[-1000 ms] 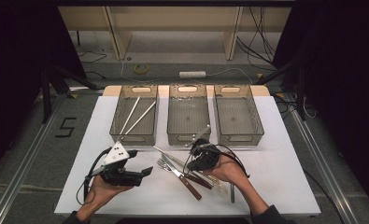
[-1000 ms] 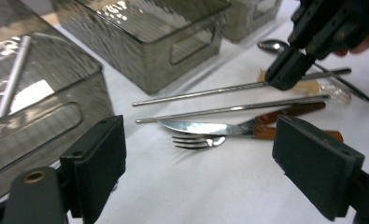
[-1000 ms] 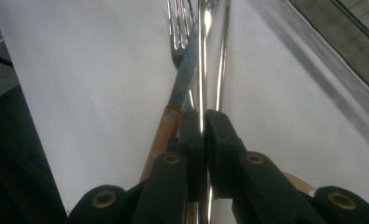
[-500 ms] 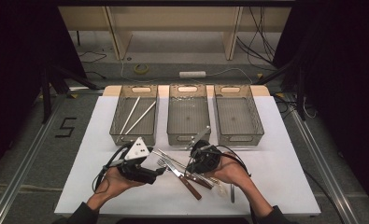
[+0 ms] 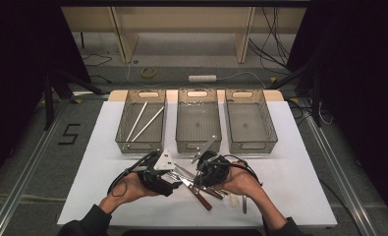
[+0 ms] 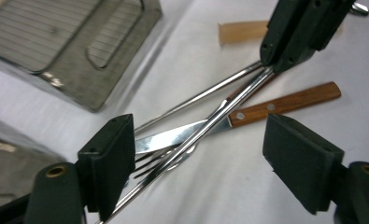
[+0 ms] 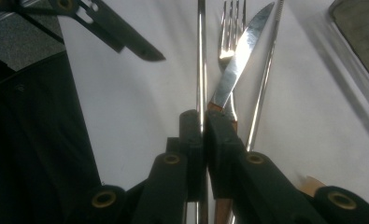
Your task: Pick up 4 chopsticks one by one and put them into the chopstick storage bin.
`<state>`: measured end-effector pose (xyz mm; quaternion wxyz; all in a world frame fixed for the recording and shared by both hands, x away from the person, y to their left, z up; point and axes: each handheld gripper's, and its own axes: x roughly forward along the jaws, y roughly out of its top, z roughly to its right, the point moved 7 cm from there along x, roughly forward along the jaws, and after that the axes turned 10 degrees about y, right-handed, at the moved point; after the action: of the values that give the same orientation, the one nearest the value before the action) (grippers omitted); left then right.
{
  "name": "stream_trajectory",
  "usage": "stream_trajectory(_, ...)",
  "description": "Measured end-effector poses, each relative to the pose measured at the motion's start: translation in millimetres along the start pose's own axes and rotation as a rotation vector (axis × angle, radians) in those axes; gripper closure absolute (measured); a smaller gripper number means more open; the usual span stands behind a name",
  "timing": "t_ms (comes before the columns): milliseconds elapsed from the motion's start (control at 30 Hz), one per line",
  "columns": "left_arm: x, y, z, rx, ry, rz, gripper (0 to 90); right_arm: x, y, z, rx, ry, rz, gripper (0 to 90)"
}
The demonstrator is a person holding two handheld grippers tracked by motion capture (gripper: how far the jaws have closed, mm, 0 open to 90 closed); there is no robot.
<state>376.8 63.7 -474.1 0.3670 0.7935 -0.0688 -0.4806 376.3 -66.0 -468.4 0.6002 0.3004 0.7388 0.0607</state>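
Chopsticks [image 5: 143, 121] in left basket [image 5: 124, 129]; other two baskets [image 5: 180, 129] bare.

Count: 3 baskets [image 5: 198, 120]; 2 white sticks [image 5: 143, 123] in 10 o'clock basket; 1 knife [image 6: 229, 121]; 1 fork [image 7: 230, 28].

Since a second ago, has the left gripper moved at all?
Yes. In the high view the left gripper has slid rightward across the white table toward the cutlery pile, its jaws closing somewhat.
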Motion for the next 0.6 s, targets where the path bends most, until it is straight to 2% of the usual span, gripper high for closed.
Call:
stream_trajectory(133, 3.3, -1.3, 4.0, 0.035, -0.018, -0.026, 33.4, 1.1, 0.0, -2.3, -0.008, 0.009, -0.006, 86.0)
stream_trajectory(333, 4.4, -3.2, 6.6, 0.081, -0.024, -0.051, 43.9, 1.1, 0.1, -5.2, -0.033, 0.021, -0.015, 86.0)
stream_trajectory(600, 8.1, -6.5, 13.7, 0.121, -0.047, -0.075, 52.7, 2.3, 1.3, -11.2, -0.045, 0.046, -0.02, 86.0)
